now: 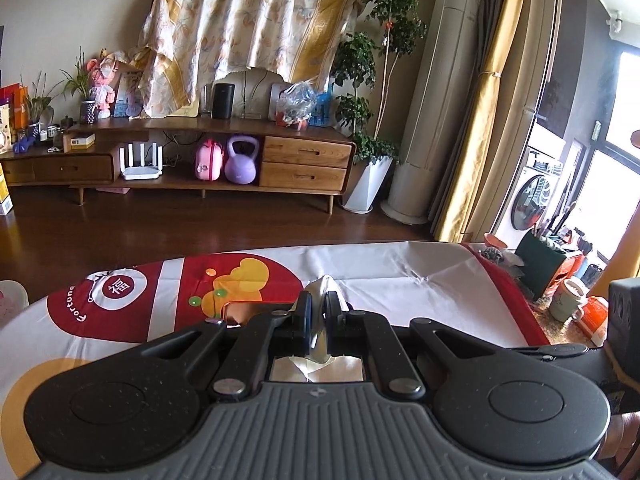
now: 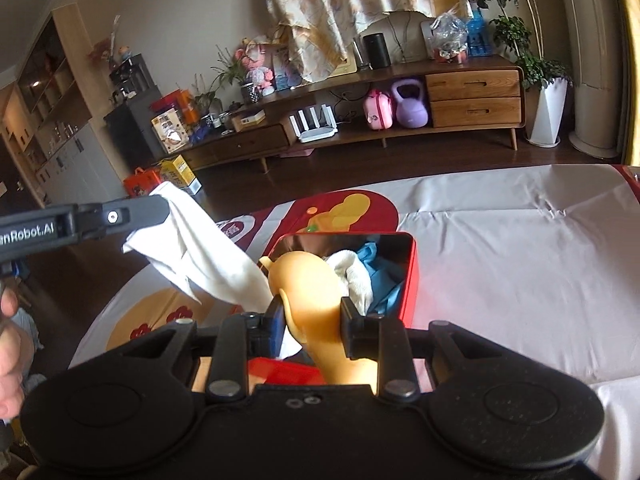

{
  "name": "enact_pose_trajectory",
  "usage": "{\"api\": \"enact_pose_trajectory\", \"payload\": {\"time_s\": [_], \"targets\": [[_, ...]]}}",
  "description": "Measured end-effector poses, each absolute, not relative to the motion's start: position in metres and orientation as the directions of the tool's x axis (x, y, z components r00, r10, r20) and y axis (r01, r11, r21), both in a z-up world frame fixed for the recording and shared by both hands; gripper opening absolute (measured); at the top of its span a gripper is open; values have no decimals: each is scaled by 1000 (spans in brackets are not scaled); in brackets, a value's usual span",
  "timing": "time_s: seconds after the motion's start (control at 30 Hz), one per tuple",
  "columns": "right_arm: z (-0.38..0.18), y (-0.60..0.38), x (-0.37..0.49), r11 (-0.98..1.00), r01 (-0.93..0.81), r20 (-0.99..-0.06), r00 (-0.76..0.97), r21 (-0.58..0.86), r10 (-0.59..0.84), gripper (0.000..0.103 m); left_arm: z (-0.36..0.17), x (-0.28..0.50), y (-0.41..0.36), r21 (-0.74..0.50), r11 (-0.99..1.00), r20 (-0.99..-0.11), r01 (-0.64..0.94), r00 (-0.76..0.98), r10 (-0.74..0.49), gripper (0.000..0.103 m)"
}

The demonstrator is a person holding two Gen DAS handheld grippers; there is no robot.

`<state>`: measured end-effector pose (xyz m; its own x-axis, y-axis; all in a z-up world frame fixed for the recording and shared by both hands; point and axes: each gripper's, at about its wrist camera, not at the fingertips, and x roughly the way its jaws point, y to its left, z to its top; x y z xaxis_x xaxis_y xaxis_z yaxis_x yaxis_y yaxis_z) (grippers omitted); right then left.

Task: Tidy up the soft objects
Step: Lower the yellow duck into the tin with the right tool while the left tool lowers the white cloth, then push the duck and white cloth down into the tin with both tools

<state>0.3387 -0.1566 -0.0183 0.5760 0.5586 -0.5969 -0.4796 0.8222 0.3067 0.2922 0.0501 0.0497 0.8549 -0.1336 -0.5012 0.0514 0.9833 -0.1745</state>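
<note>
Wood flooring runs back to a long low wooden sideboard (image 1: 224, 152) against the far wall, where a purple kettlebell (image 1: 241, 162) and a pink case (image 1: 209, 160) sit side by side in an open bay, beside a white router (image 1: 142, 164). Nearer, a table is covered by a white cloth printed with red and orange motifs (image 2: 520, 240). On this cloth stands a red tin box (image 2: 410, 276), open at the top with a shiny inner wall. Contents visible: a cream-white fluffy cloth (image 2: 352, 270) and a blue fabric item (image 2: 384, 276) lying against it, toward the box's right wall. A yellow-orange soft toy (image 2: 312, 280) sits partly over the box's near left edge, and the right gripper (image 2: 312, 320) has its jaws set on either side of the toy's lower part, closed against it. The left gripper (image 1: 318, 308) has its jaws drawn narrow, pinching a white cloth (image 2: 200, 252); from the right wrist view this cloth hangs from the left gripper's tip, lifted above the table to the left of the box, its lower end reaching down beside the toy. Whether cloth and toy actually touch cannot be determined. At the table's far right edge, seen from the left wrist, stands a white mug (image 1: 566, 300) beside an orange packet (image 1: 596, 316).
</note>
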Motion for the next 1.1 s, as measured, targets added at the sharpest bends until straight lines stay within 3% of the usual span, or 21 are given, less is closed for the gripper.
{"api": "enact_pose_trajectory", "payload": {"time_s": [1.1], "targets": [[-107,-118,417,885,-323,-676,571,336,465,27,-76,387,55,-134,991,-689,8,718,-99,7]]}}
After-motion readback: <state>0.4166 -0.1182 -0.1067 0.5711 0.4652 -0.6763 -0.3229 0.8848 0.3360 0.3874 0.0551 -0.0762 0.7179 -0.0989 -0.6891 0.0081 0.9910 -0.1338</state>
